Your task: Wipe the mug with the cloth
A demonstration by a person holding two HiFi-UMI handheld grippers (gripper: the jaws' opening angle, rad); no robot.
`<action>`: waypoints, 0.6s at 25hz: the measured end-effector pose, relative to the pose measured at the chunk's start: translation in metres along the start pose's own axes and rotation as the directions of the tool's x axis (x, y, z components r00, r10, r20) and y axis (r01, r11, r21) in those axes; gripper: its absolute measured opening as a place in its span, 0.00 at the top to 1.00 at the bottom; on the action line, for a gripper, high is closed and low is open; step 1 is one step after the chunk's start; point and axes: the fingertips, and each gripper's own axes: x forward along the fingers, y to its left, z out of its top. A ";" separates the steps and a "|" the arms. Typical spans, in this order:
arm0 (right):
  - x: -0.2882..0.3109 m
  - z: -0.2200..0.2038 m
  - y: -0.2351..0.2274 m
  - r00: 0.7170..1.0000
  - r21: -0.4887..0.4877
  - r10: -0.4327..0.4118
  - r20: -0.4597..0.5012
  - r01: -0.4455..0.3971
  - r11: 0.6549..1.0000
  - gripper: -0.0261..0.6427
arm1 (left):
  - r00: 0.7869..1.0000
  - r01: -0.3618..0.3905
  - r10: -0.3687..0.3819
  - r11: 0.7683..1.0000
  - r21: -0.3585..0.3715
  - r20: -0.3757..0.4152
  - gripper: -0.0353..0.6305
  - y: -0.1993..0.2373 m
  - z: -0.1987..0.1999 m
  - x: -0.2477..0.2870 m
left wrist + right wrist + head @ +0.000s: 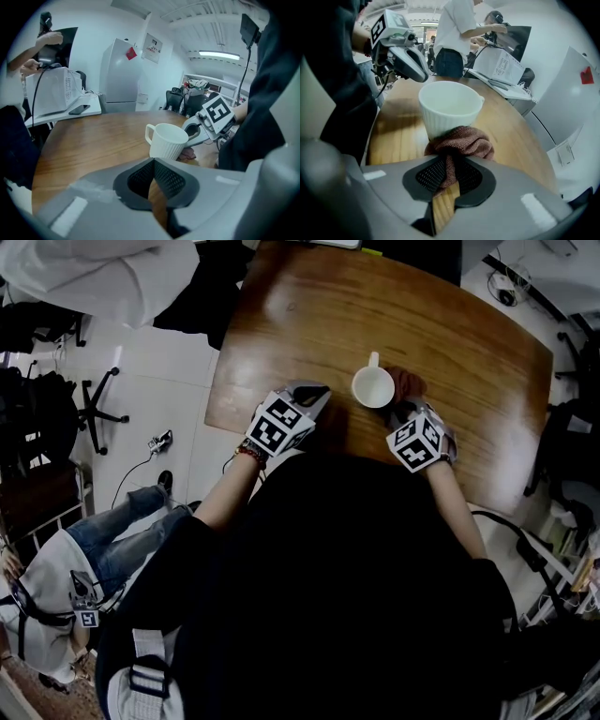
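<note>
Jaws of the left gripper (153,160) stand together at the tip with nothing between them, and only wood shows through the slot behind the pads. In the head view this left gripper (312,393) sits low over the table (309,306), just left of the mug (373,387) and apart from it. The mug (168,140) is white, ribbed on the outside and upright, and its handle points away from the person. To its right the right gripper (450,161) is clamped on the cloth (461,140), a reddish-brown knitted wad. The wad bunches out past the jaws and seems to press against the mug's (450,110) lower wall on that side.

From the head view the right gripper (405,411) is mostly covered by its marker cube, and the cloth (405,385) shows only as a dark red patch beside the mug. In the left gripper view just a corner of the cloth (187,153) peeks out from behind the mug's base. The person's dark torso hides the near edge of the table.

The table is glossy brown wood with rounded corners. It stands on a white tiled floor (178,390). A seated person (112,540) in jeans is at lower left, and a chair base (94,409) stands nearby. A white cabinet (119,75) stands against the far wall.
</note>
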 end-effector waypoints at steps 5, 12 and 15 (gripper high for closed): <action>-0.041 0.016 -0.002 0.998 0.045 -0.016 0.062 0.013 0.999 0.88 | 0.997 -0.050 0.052 0.998 -0.039 0.050 0.95 0.013 -0.002 -0.031; -0.078 0.031 0.016 0.995 0.060 0.004 0.101 -0.010 0.998 0.88 | 0.985 -0.049 0.067 0.992 -0.119 0.157 0.95 0.012 0.009 -0.056; -0.067 0.032 0.026 0.997 0.027 0.019 0.072 -0.021 0.999 0.88 | 0.984 -0.065 0.075 0.996 -0.063 0.160 0.95 0.009 0.007 -0.061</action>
